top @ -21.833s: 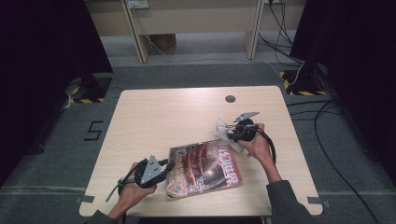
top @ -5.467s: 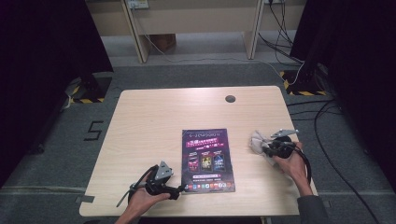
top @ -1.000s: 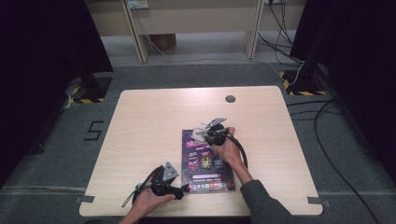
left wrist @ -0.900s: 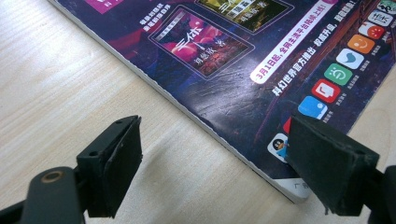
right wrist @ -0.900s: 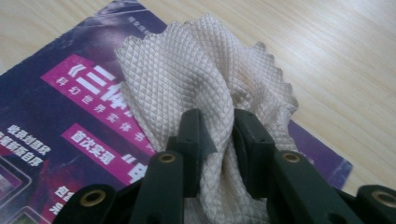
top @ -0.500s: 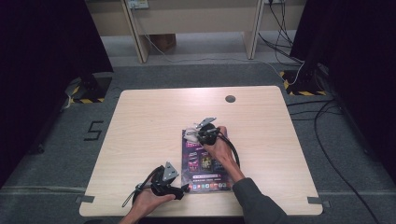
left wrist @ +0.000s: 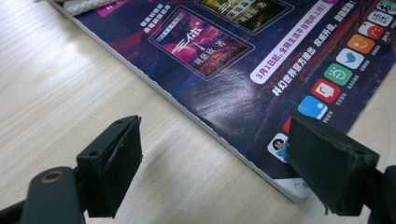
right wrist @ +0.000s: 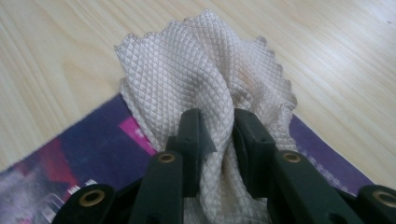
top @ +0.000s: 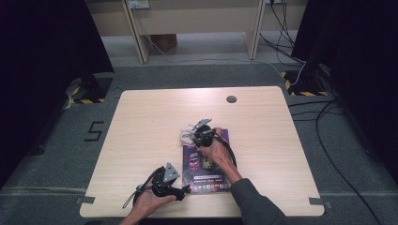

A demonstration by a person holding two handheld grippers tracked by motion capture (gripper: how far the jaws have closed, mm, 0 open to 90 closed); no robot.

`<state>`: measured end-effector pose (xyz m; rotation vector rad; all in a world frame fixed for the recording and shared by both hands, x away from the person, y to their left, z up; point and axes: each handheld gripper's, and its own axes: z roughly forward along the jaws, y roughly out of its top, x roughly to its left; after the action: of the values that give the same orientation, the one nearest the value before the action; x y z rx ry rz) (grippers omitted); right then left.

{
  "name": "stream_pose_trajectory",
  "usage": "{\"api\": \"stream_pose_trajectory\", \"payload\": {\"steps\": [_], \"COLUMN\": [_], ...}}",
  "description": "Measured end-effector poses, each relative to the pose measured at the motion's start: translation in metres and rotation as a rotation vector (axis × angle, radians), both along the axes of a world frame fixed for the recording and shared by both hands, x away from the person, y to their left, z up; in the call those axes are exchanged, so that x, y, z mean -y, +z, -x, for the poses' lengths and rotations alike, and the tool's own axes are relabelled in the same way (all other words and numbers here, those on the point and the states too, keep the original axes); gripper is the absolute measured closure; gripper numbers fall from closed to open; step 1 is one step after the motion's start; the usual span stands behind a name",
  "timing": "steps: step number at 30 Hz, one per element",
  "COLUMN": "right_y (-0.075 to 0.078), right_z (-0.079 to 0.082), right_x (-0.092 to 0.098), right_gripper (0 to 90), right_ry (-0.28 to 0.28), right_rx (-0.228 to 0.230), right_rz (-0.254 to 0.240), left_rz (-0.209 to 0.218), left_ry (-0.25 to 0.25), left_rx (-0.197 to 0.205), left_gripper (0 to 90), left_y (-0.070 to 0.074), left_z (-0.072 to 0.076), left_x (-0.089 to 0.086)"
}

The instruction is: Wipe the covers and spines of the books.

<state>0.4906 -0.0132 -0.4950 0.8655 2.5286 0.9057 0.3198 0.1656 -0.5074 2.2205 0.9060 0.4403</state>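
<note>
- Here, the cloth point(right wrist: 205, 88) was pinched by the right gripper point(top: 197, 133) at the magazine's point(top: 206, 161) far left corner.
- The left gripper point(left wrist: 215, 163) (jaws spread, nothing held) was kept at the near left corner.
- The cover's long axis was laid out toward the person.

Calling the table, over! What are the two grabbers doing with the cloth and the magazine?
Right gripper shut on white cloth, at magazine's far corner. Left gripper open, at its near corner. Nothing in the way on the table.
</note>
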Motion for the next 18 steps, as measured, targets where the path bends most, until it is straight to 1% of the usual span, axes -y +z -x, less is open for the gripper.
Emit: {"api": "stream_pose_trajectory", "payload": {"steps": [4,6,8,14,18], "right_y": [0.0,-0.001,0.0,-0.001,-0.001], "right_z": [-0.001,-0.002,0.0,0.011,0.019], "right_x": [0.013,0.015,0.013,-0.006,-0.016], "right_gripper": [73.3,73.3,73.4,73.3,73.3], "right_ry": [-0.042,-0.045,-0.044,0.021,0.065], "right_rx": [-0.006,-0.014,-0.001,-0.004,0.0], "right_rz": [-0.006,-0.019,-0.002,-0.015,-0.006], "left_rz": [0.001,0.001,0.001,-0.001,0.0], "left_ry": [0.001,0.0,0.001,0.001,0.001], "left_rx": [0.0,-0.001,-0.001,-0.001,0.0], "left_gripper": [17.5,17.4,17.2,17.2,17.2], "left_y": [0.0,0.0,0.0,0.0,0.0], "left_z": [0.0,0.0,0.0,0.0,0.0], "left_x": [0.0,0.0,0.0,0.0,0.0]}}
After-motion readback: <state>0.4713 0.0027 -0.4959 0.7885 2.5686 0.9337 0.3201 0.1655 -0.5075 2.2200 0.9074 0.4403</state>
